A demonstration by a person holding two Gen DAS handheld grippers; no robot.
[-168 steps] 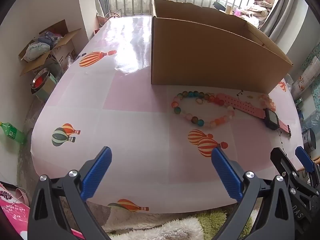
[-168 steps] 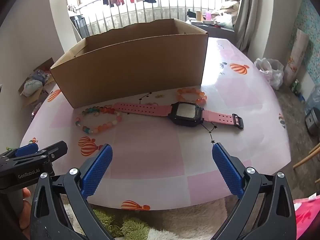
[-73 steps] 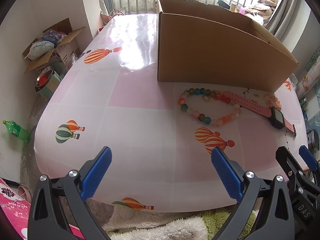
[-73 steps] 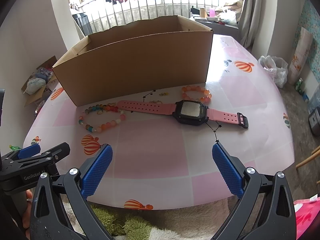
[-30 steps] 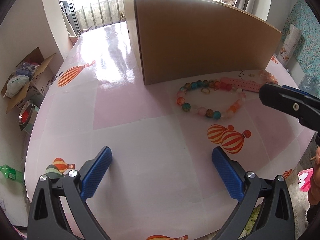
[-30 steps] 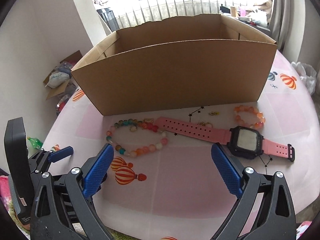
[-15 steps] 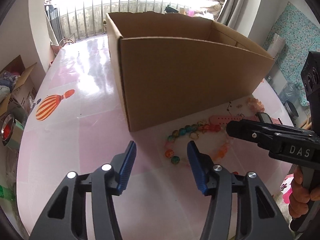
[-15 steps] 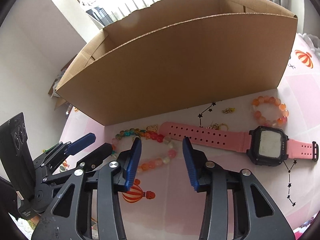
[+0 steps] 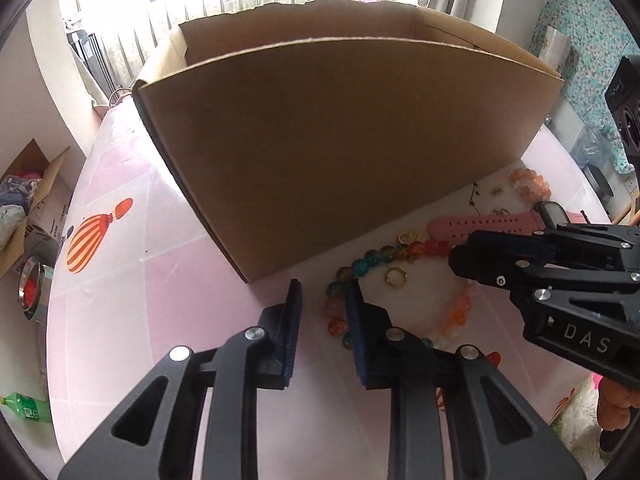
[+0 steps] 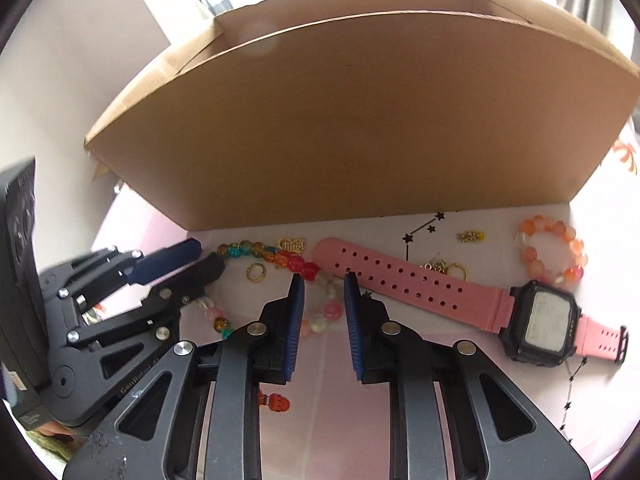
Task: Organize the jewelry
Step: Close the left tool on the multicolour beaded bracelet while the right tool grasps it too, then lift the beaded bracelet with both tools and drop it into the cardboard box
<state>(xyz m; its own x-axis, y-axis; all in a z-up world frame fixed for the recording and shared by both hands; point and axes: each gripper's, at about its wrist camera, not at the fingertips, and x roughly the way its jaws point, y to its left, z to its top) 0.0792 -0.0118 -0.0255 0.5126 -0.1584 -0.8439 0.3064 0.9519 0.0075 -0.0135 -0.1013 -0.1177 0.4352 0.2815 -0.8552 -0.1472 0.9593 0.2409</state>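
Note:
A multicoloured bead necklace (image 9: 416, 248) (image 10: 256, 250) lies in a loop in front of an open cardboard box (image 9: 344, 136) (image 10: 368, 128). My left gripper (image 9: 322, 284) (image 10: 206, 258) is partly open just left of the loop's left end, nothing between its pads. My right gripper (image 10: 320, 278) (image 9: 460, 258) is partly open with the loop's right-hand beads between its pads, not clamped. A pink-strapped watch (image 10: 536, 322) (image 9: 488, 224), a peach bead bracelet (image 10: 554, 250) (image 9: 530, 184), a gold ring (image 10: 256, 272) (image 9: 396, 278) and small gold charms (image 10: 470, 236) lie nearby.
The table (image 9: 140, 280) has a pink checked cloth with balloon prints. The box stands close behind the jewelry. Beyond the table's left edge, on the floor, are a carton of clutter (image 9: 24, 204), a metal bowl (image 9: 30, 286) and a green bottle (image 9: 26, 412).
Both grippers moved forward and down to the necklace. Their jaws narrowed further from half a second ago, after being wide open a second ago.

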